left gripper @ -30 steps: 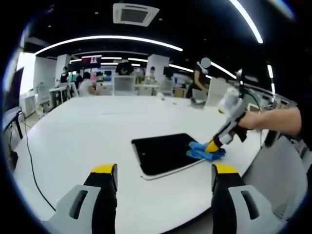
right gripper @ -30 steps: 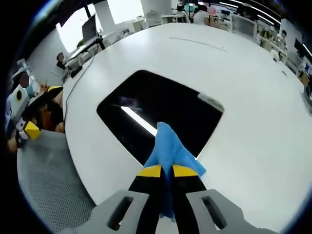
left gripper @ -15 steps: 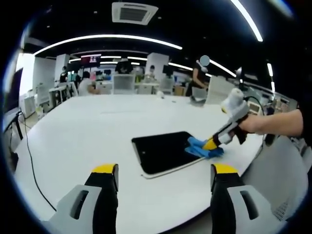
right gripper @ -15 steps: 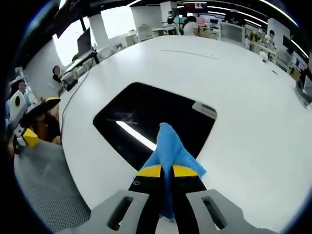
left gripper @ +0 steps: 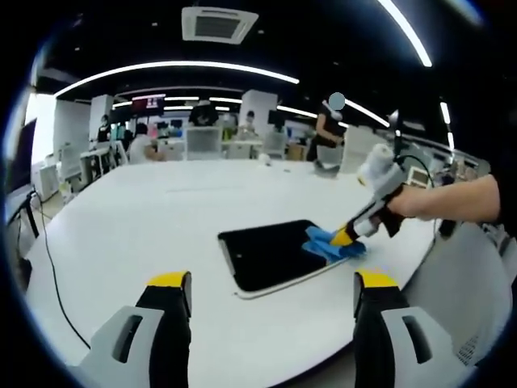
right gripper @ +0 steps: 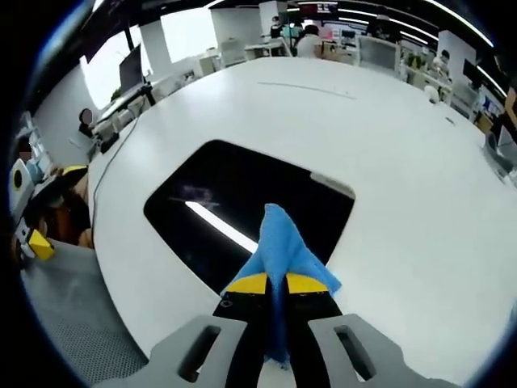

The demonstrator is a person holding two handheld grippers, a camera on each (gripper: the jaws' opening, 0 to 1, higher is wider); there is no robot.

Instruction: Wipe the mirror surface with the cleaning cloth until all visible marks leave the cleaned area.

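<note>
The right hand-held gripper (right gripper: 275,283) pinches the blue cleaning cloth (right gripper: 280,249) at the near edge of the mirror (right gripper: 242,206), which lies on the white desk (right gripper: 388,137); the left hand-held gripper (left gripper: 273,283) hangs spread and empty. Wiping looks underway; next, I'd say, a stroke across the glass.

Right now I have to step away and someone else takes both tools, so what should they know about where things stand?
Right tool: shut on the blue cloth, with the cloth pressed onto the near edge of the mirror.
Left tool: open, empty, held back above the white table, apart from the mirror.
The mirror lies flat on the table, dark, reflecting a ceiling light strip. The cloth covers only one edge of it.
Done: cloth gripped and on the glass.
Left: wipe the rest of the surface. Whether marks remain is too hard to tell from here, so check before stopping.
</note>
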